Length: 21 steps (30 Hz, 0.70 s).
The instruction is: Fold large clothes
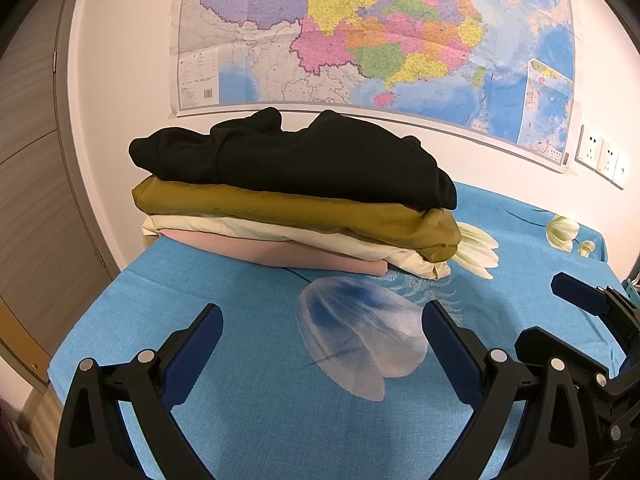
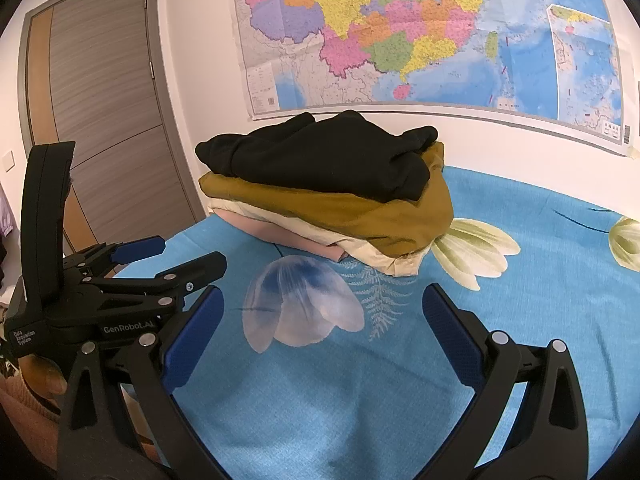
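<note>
A stack of folded clothes lies at the far side of the blue flowered sheet (image 1: 240, 400): a black garment (image 1: 304, 156) on top, then a mustard one (image 1: 320, 216), a cream one (image 1: 280, 236) and a pink one (image 1: 260, 254) at the bottom. In the right wrist view the black garment (image 2: 320, 156) and the mustard one (image 2: 360, 216) appear again. My left gripper (image 1: 322, 320) hovers open over the sheet, short of the stack, holding nothing. My right gripper (image 2: 324, 300) is open beside it, also empty. The left gripper (image 2: 192, 254) shows at the left of the right wrist view.
A large coloured map (image 1: 360, 32) hangs on the white wall behind the stack. A grey door (image 2: 104, 92) stands at the left, wall sockets (image 1: 604, 156) at the right. A hand (image 2: 44, 376) holds the left gripper's handle. The sheet's left edge (image 1: 80, 320) drops off.
</note>
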### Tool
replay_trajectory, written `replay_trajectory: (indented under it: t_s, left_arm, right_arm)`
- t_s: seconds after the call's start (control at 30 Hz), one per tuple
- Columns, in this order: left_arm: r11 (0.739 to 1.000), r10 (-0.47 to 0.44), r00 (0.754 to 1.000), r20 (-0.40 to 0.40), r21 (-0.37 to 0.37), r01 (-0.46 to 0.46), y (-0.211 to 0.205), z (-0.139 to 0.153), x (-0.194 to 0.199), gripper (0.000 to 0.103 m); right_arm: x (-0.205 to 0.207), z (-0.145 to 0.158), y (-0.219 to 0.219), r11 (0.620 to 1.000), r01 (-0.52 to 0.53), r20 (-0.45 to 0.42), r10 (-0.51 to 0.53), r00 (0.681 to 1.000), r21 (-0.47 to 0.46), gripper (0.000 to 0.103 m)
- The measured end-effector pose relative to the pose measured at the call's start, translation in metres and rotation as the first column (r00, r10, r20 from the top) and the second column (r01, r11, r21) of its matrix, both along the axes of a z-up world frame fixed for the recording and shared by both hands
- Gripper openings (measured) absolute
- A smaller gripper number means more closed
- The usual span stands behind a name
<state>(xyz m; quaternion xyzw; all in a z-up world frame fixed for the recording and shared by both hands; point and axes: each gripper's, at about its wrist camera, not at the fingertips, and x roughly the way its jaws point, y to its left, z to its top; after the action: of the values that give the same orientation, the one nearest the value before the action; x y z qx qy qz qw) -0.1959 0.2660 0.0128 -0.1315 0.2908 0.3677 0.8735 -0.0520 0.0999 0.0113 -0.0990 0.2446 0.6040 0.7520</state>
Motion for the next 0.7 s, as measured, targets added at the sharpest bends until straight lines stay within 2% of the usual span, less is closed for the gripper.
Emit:
replay_trajectory:
  t_s: [0.7]
  left_arm:
    - [1.000,0.002,1.000,0.000,0.001,-0.002,-0.0010,-0.0001,-0.0005,0.096]
  right_arm:
    - [0.0006,0.0004,0.0007,1.000,0.001,0.000,-0.001,1.000,0.002,0.098]
